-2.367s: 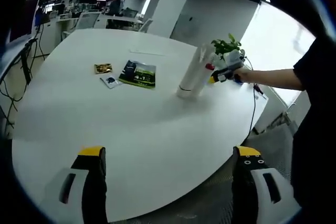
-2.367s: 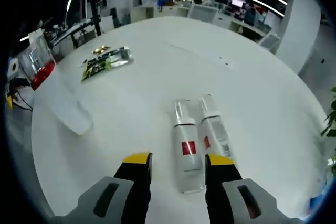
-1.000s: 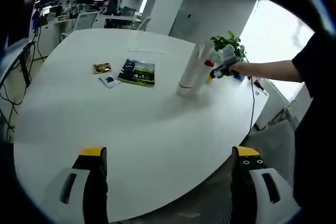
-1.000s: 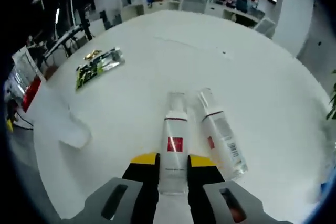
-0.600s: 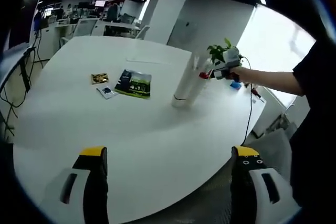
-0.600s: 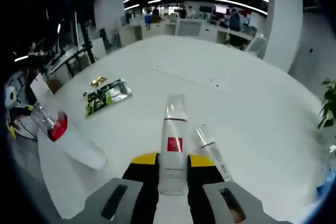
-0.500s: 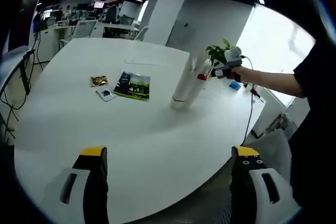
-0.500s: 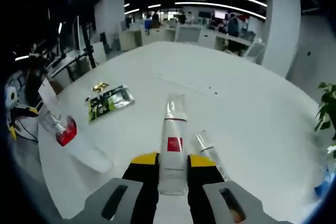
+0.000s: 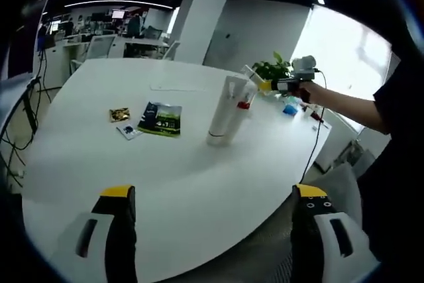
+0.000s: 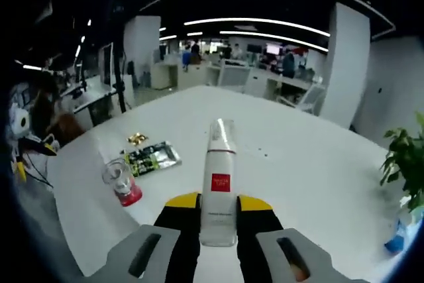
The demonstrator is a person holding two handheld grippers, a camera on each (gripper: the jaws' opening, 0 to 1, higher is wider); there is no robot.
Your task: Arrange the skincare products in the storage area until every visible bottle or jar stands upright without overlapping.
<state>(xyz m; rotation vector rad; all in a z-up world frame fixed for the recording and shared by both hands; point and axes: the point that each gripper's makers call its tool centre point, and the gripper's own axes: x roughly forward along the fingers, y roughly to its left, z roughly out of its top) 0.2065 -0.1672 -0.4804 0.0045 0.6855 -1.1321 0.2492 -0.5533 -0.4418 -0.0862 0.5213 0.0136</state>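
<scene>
The round white table (image 9: 165, 164) has bare room toward its near edge. My right gripper (image 10: 218, 205) clamps a white bottle (image 10: 219, 183) above the table; my left gripper (image 9: 212, 193) hangs wide apart.

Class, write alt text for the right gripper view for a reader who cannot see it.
The right gripper is shut on a white bottle with a red label, held above a white table. A clear-capped tube and green sachets lie to the left.
</scene>
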